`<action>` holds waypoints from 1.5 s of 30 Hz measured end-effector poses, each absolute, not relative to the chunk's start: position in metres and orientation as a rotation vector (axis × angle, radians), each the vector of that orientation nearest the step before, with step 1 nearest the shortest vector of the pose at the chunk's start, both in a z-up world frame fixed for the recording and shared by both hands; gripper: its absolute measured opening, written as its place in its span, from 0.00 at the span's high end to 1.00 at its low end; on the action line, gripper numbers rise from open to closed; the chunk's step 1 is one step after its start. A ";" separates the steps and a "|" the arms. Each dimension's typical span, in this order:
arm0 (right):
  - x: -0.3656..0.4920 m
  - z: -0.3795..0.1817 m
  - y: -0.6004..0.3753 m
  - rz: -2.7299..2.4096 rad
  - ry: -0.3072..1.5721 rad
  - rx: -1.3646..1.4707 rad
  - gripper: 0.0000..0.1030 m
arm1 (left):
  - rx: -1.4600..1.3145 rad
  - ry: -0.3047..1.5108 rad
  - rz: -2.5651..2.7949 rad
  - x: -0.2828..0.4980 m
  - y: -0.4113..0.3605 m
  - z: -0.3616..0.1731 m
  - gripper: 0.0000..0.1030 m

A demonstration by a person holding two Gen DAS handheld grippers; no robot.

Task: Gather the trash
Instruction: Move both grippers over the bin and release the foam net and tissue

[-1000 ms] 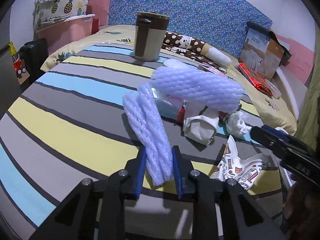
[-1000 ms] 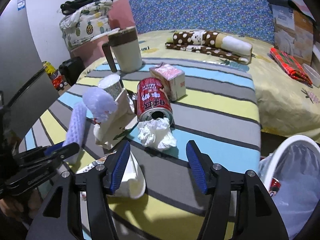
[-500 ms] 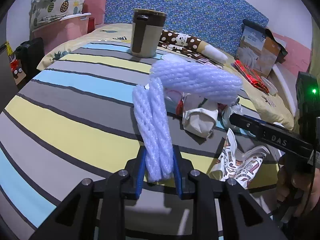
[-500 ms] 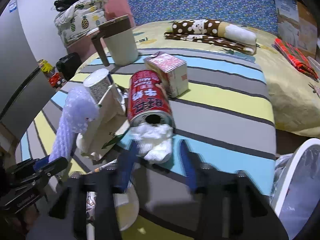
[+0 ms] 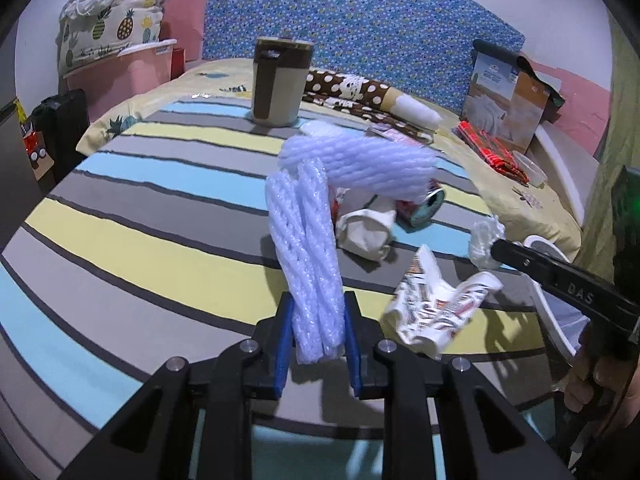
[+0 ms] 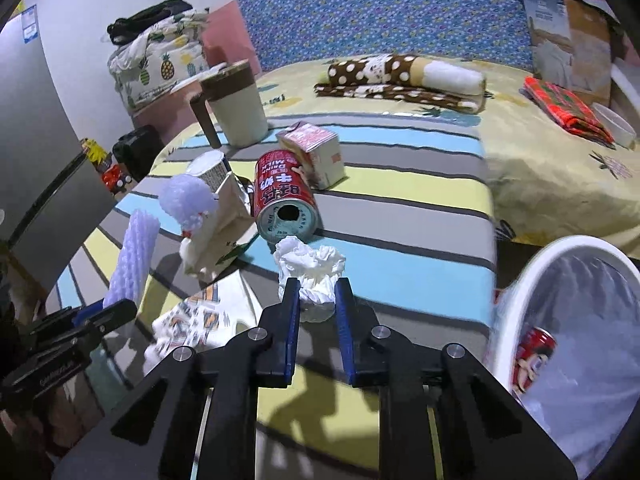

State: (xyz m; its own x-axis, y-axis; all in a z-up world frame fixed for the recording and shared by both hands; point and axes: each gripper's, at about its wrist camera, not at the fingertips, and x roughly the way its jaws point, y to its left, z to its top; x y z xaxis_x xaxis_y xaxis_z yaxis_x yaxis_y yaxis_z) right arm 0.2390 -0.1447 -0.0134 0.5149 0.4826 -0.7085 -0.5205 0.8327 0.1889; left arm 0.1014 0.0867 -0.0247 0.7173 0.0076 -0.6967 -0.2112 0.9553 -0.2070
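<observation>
While the striped cloth spreads wide under everything, the white bin with its clear liner sits off the cloth's right edge in the right wrist view, a red can lying inside it. Up the cloth stands the beige-and-brown mug, and nearer, a red milk can lies on its side with its opened end facing the camera, a small carton just behind it. Now the left gripper: its jaws are closing, blue pads pressed on the lower end of the white foam netting, which rises straight up from between them and bends over to the right. Beside it lies a crushed patterned paper cup. Over to the right gripper: clamped tight on the crumpled white tissue, the wad bulging out ahead of its fingertips, just in front of the milk can's mouth.
</observation>
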 end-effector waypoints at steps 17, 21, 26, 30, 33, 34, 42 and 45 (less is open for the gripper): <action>0.197 0.013 -0.238 0.426 0.733 0.039 0.81 | -0.165 0.717 -0.087 0.091 -0.011 0.016 0.77; 0.194 0.010 -0.265 0.362 0.737 0.073 0.81 | -0.133 0.725 -0.158 0.096 -0.039 0.018 0.77; 0.189 0.004 -0.286 0.312 0.742 0.107 0.81 | -0.096 0.737 -0.246 0.102 -0.071 0.018 0.77; 0.188 -0.002 -0.299 0.290 0.754 0.128 0.81 | -0.075 0.746 -0.299 0.108 -0.095 0.017 0.77; 0.189 -0.007 -0.303 0.279 0.768 0.138 0.81 | -0.068 0.757 -0.334 0.113 -0.110 0.015 0.77; 0.190 -0.009 -0.304 0.275 0.773 0.141 0.81 | -0.065 0.761 -0.343 0.114 -0.114 0.013 0.77; 0.191 -0.019 -0.322 0.252 0.802 0.160 0.81 | -0.047 0.789 -0.403 0.133 -0.143 0.004 0.77; 0.192 -0.022 -0.325 0.248 0.814 0.162 0.80 | -0.040 0.793 -0.415 0.141 -0.149 0.001 0.76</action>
